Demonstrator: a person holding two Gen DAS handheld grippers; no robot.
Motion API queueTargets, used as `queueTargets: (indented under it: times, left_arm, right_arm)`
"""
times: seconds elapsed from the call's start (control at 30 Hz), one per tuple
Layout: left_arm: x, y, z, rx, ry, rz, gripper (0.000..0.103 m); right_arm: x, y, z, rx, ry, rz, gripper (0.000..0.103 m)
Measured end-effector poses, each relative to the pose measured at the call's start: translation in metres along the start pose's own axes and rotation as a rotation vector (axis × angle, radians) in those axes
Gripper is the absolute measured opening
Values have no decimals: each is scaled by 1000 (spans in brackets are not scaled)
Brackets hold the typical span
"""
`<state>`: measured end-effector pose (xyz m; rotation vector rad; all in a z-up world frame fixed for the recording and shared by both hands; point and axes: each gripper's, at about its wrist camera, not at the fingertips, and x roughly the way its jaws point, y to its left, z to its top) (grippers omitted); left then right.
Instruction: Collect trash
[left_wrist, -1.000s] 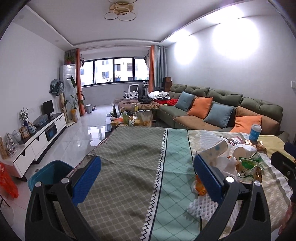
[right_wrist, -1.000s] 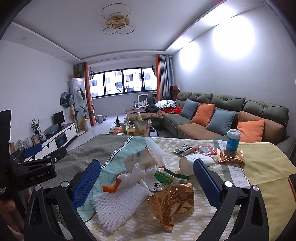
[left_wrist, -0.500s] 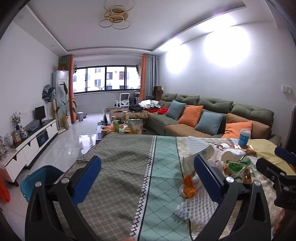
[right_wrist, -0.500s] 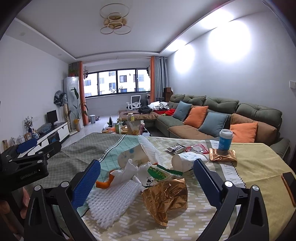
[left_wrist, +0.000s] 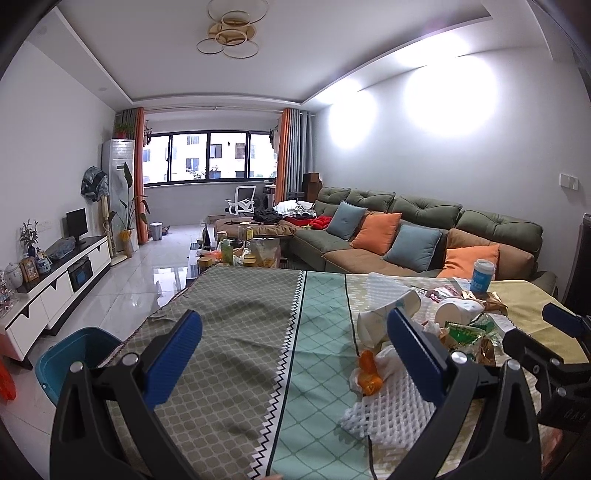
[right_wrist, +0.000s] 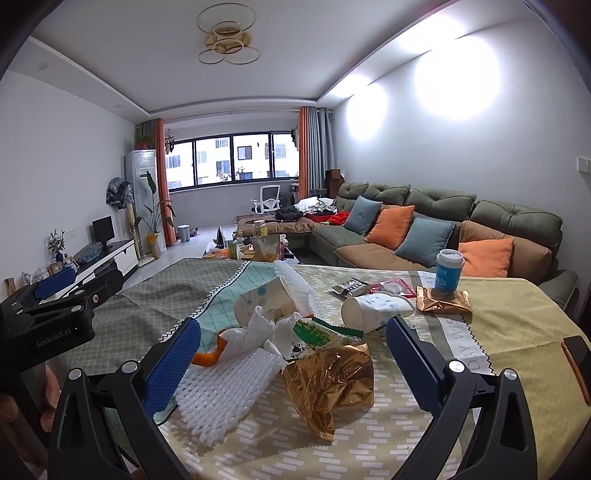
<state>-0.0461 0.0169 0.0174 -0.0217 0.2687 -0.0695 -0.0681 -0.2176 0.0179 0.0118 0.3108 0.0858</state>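
Left gripper (left_wrist: 291, 350) hangs wide open above the tablecloth (left_wrist: 229, 332), both blue pads apart and holding nothing. From its camera the trash pile sits at about three o'clock. A white foam net (left_wrist: 391, 413) lies nearest, partly behind the right pad, its long axis running from lower left toward upper right. Just beyond it are orange peel pieces (left_wrist: 367, 373) and a tipped paper cup (left_wrist: 384, 317) whose mouth points toward two o'clock. A second tipped cup (left_wrist: 458, 310) lies farther right, beside a green snack wrapper (left_wrist: 465, 332). One lidded blue cup (left_wrist: 482, 275) stands upright at two o'clock, with the sofa (left_wrist: 424, 221) behind it. A teal bin (left_wrist: 74, 354) stands on the floor at nine o'clock. The other gripper's black frame enters at the right edge.

Right gripper (right_wrist: 293, 350) is likewise spread open and empty, framing the pile. Dead ahead lies one crumpled gold foil bag (right_wrist: 332, 380), its long axis roughly upright in the picture. At ten o'clock the foam net (right_wrist: 225, 391) stretches from lower left to upper right, touching the foil. Above them sit crumpled white tissue (right_wrist: 258, 328) and the green wrapper (right_wrist: 321, 332). The two paper cups lie on their sides: one (right_wrist: 266, 299) at twelve o'clock with its mouth turned toward the upper right, one (right_wrist: 369, 310) at one o'clock with its long axis left-right. A second gold wrapper (right_wrist: 443, 304) lies flat under the upright blue cup (right_wrist: 448, 273); the cup's label is too small to read. The left gripper's body at nine o'clock reads "GenRobot.AI". The cloth's pale band shows the partial letters "DAY WIS".
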Motion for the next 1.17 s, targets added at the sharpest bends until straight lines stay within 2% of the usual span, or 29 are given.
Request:
queueTargets:
  times: [0.73, 1.17]
  left_arm:
    - [3, 1, -4, -2, 14, -15, 100]
    - [6, 2, -4, -21, 32, 17, 100]
  right_arm:
    - [1, -1, -4, 10, 4, 5, 100]
    - [3, 0, -5, 17, 13, 5, 100]
